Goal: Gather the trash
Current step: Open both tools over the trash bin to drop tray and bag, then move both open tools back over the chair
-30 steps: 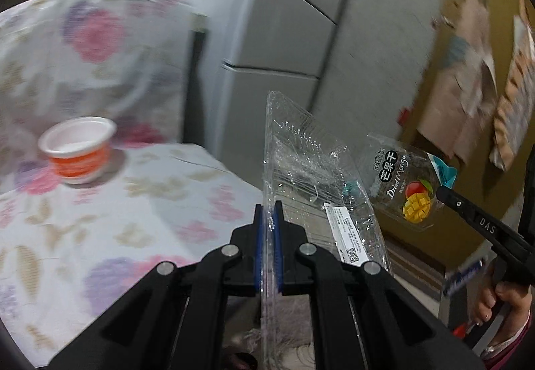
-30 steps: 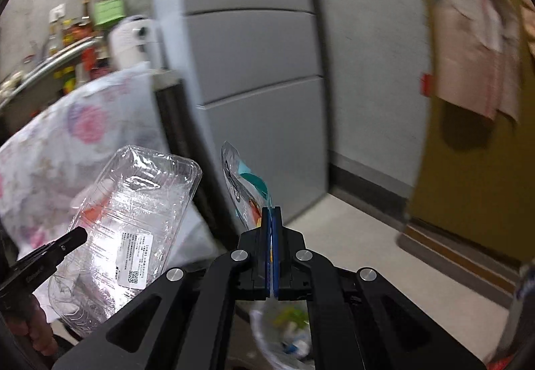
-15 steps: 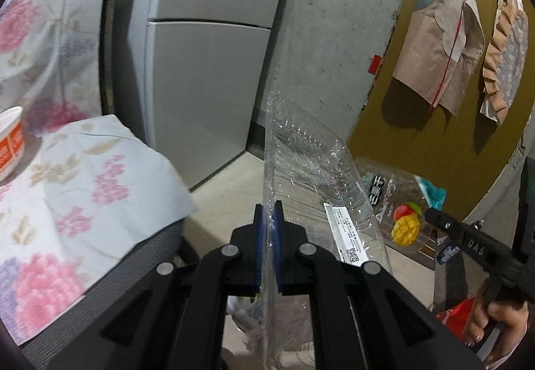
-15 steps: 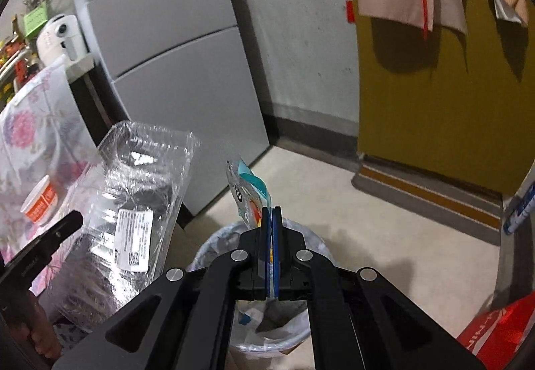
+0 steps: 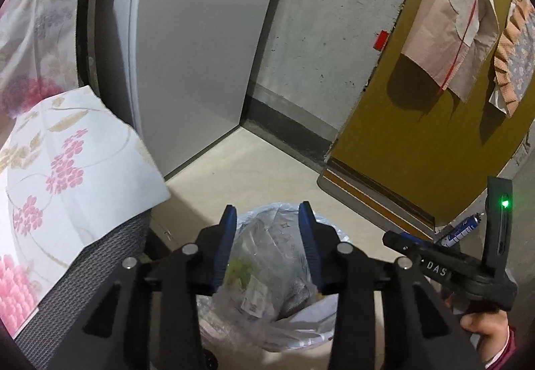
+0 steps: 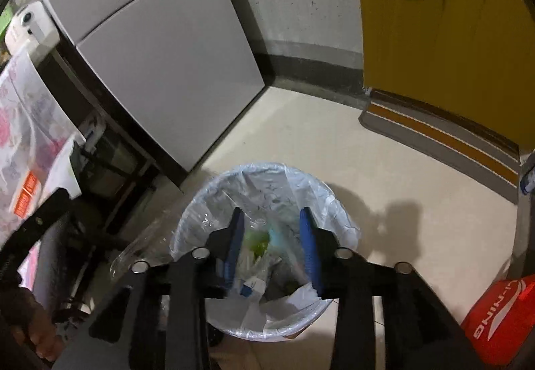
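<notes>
A bin lined with a pale plastic bag stands on the floor right under both grippers. My left gripper hangs over it, its jaws opening, with nothing between the blue pads. My right gripper is over the bin too, jaws opening; a blurred teal pouch drops between its pads, untouched. Inside lie crumpled wrappers and a labelled clear pack. A clear plastic piece shows at the bin's left rim; whether it is inside I cannot tell. The left wrist view shows the right gripper's body at right.
A grey fridge stands behind the bin. The floral tablecloth hangs close on the left. A yellow door with a striped mat lies to the right. A red bag sits near the right edge.
Both grippers sank over the bin and their jaws parted. The clear tray left the left gripper and the mango pouch left the right one.
</notes>
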The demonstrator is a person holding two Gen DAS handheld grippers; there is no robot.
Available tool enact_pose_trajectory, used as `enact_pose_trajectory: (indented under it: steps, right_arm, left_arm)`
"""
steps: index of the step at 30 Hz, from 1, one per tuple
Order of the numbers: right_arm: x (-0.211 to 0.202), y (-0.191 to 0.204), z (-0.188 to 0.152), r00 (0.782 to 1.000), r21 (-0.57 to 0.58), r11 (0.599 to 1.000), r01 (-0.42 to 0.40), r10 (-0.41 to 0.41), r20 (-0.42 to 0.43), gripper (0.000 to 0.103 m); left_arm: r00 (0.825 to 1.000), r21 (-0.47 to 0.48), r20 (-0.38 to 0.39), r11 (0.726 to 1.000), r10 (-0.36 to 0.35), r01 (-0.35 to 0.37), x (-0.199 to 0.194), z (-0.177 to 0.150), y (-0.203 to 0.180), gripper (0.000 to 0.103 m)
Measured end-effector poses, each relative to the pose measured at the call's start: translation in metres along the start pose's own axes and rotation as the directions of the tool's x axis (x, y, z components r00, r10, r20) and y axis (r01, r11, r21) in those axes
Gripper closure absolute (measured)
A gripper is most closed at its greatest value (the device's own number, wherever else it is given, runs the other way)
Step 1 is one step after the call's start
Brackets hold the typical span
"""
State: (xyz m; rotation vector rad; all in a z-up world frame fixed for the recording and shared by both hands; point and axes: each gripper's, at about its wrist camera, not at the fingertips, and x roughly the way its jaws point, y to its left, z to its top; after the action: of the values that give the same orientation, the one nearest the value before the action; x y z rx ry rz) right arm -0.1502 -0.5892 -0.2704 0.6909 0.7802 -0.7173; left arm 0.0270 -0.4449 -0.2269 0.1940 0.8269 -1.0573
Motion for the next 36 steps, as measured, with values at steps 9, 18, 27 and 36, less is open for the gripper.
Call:
enact_pose_trajectory:
  steps: [9,18,27,36]
  right_arm:
    - [-0.046,0.027,0.020,0.991,-0.055,0.998,-0.003,0.010,0.133,0.065]
    - [-0.093,0.091,0.022,0.966,-0.166,0.980,-0.110,0.145,0.215,0.057]
    - [-0.109,0.228,0.016,0.922,-0.439,0.860,-0.262,0.357,0.148,0.050]
    - [-0.075,0.358,0.004,0.895,-0.575,0.734,-0.361,0.447,0.009,0.050]
  left_arm:
    - [0.996,-0.016,0.066,0.998,0.061,-0.060,-0.043,0.006,0.017,0.066]
    - [0.984,-0.026,0.118,0.991,0.135,-0.133,-0.105,0.001,0.044,0.060]
    - [0.918,-0.190,0.146,0.921,0.368,-0.339,-0.192,-0.020,0.125,0.044]
    - [0.802,-0.406,0.067,0.750,0.594,-0.522,-0.260,-0.046,0.229,0.043]
